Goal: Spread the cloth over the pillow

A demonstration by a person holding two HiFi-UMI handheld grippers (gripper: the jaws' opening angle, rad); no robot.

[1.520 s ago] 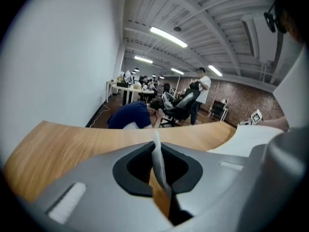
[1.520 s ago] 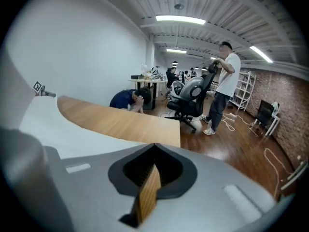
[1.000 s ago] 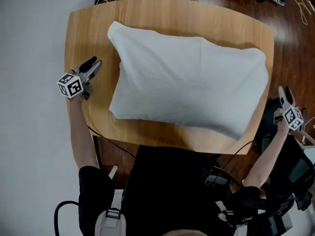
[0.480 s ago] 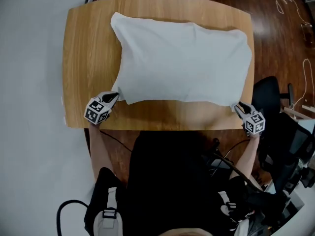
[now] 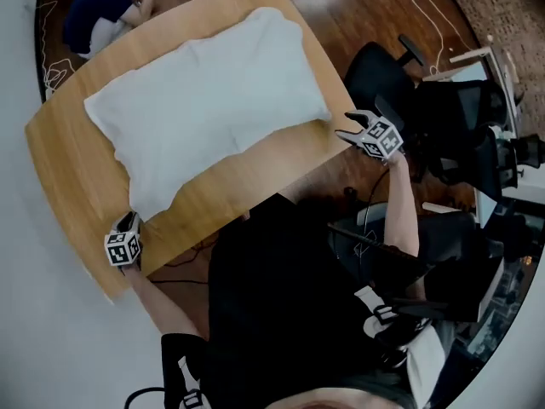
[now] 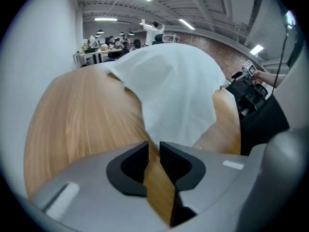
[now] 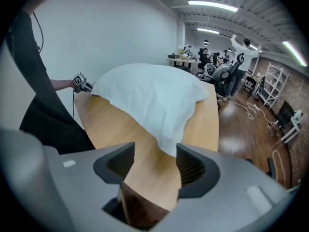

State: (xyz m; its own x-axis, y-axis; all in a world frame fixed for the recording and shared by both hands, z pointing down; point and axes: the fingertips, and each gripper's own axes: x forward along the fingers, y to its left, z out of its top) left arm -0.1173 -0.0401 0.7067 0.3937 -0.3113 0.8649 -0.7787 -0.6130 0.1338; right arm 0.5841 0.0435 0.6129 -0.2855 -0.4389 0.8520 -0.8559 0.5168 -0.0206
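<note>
**Head view: cloth lies spread, both claws clear of its near corners**

Head view shows the thin white rectangular cloth (image 5: 204, 113) lying smooth across the pale wooden table with rounded corners (image 5: 64, 156). Bare wood shows along its near and left sides. The plump mound under it suggests the pillow is beneath, but I cannot make out the pillow apart from its cover.

The grey left gripper with its marker cube (image 5: 129, 222) sits just beside the cloth's near left corner. The matching right gripper (image 5: 347, 128) hangs by the near right corner, at the table's edge. One claw at each near corner fits a two-handed spread, where pulling both corners together draws the sheet flat without skewing it.

In the left gripper view the jaws stand at a narrow slit and have just been opening a little. Only wood grain shows between them, and the cloth's corner lies just ahead, unpinched. In the right gripper view the jaws stand wide and have just been opening. There is bare table between them, and the drooping corner tip sits just beyond the fingertips, untouched.

I judge that both corners have been let go where they should rest, so the spreading looks about done. The left claw's small gap is probably all that thin fabric needs to slip free.
</note>
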